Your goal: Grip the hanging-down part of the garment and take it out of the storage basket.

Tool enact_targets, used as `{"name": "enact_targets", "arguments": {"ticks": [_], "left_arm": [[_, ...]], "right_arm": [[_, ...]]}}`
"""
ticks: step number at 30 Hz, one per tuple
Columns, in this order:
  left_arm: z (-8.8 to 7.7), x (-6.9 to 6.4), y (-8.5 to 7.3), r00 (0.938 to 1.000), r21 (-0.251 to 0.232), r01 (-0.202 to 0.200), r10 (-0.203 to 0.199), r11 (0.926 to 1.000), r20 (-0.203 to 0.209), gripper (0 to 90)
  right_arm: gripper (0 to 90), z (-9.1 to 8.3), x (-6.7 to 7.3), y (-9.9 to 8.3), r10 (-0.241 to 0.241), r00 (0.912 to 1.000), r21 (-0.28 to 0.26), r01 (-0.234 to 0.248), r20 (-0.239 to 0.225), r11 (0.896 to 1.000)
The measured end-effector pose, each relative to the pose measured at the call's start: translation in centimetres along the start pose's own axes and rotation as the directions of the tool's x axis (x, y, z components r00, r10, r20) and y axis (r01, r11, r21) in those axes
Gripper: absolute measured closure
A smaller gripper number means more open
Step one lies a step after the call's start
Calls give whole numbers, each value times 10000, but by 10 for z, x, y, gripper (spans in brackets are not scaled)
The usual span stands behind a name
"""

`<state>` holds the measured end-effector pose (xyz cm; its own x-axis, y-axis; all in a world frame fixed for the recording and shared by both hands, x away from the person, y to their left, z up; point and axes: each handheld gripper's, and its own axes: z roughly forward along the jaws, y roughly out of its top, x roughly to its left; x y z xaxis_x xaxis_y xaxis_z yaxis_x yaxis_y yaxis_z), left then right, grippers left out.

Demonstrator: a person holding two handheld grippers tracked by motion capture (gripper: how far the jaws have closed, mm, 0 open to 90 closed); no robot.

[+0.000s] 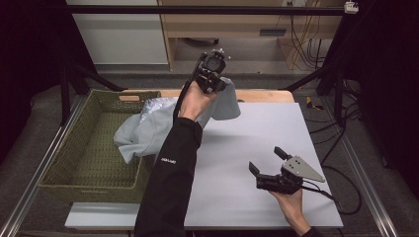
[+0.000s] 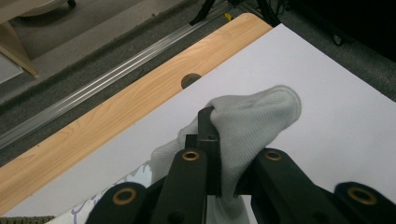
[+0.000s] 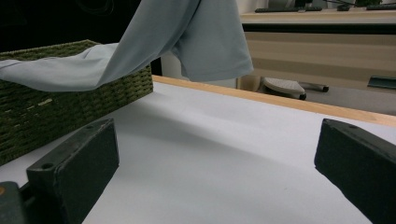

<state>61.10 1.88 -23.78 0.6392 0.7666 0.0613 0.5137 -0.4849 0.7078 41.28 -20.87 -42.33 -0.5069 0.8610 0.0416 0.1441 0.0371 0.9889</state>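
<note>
You had the left gripper (image 1: 211, 79) fingers pinching the grey garment (image 1: 148, 129) above the basket (image 1: 74, 148), apparently to draw it out, while the right gripper (image 1: 269, 165) fingers stood spread beside the basket.

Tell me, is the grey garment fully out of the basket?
No. The left gripper lifts the grey garment, but part still drapes over the basket rim.

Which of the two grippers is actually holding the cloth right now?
The left gripper, raised over the table's far edge, is clamped on the pale grey cloth. The right gripper sits low over the white table, jaws wide apart, holding nothing.
</note>
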Motion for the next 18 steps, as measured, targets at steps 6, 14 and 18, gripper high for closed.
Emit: {"name": "enact_targets", "arguments": {"ticks": [6, 14, 18], "left_arm": [[-2, -1, 1, 10000, -1, -22, 22, 10000, 11, 845], [-4, 1, 0, 10000, -34, -21, 21, 10000, 4, 845], [-6, 1, -1, 10000, -36, -29, 29, 10000, -3, 845]], "right_arm": [[3, -2, -2, 3, 34, 10000, 0, -34, -8, 10000], [3, 7, -3, 5, 202, 9997, 36, -201, -147, 9998], [3, 11, -1, 9, 178, 9995, 2, -178, -248, 9998]]}}
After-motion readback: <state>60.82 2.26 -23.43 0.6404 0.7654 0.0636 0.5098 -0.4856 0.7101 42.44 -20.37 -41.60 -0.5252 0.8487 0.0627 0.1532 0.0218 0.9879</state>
